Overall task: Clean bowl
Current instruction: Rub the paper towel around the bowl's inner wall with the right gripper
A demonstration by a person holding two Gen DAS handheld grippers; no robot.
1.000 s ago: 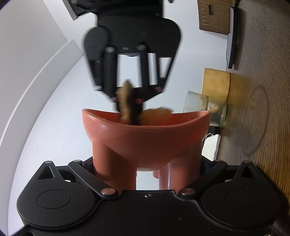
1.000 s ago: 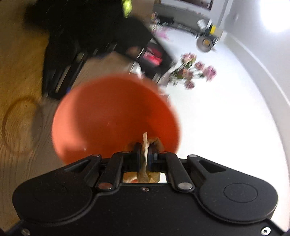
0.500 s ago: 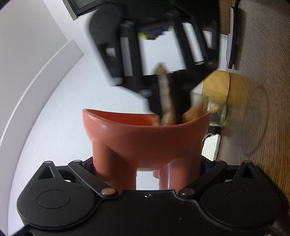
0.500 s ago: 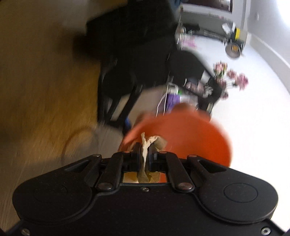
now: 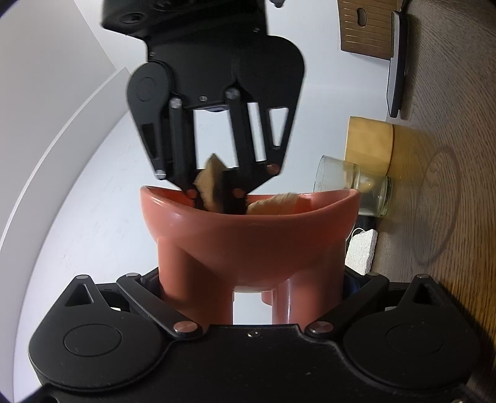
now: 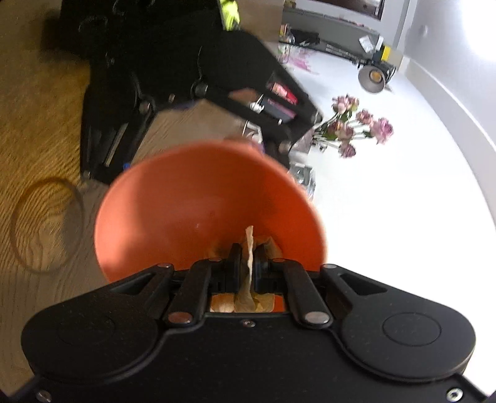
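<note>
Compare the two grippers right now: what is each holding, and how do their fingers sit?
The left gripper grips the red bowl by its legs, fingers spread wide around them; the right gripper pinches a thin brown cloth, fingers almost together. The left gripper stays under the bowl's outside, while the right gripper reaches over the rim into the bowl. Both are black and both are shut on something.

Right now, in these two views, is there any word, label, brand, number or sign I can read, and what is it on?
No text can be read in either view.
Bowl: plain, no print.
Glass jar: no label seen.
Wooden board: grooves and a slot only.
Packets behind the bowl in the right wrist view: coloured, any print too blurred to read.
Grippers: no markings seen.
</note>
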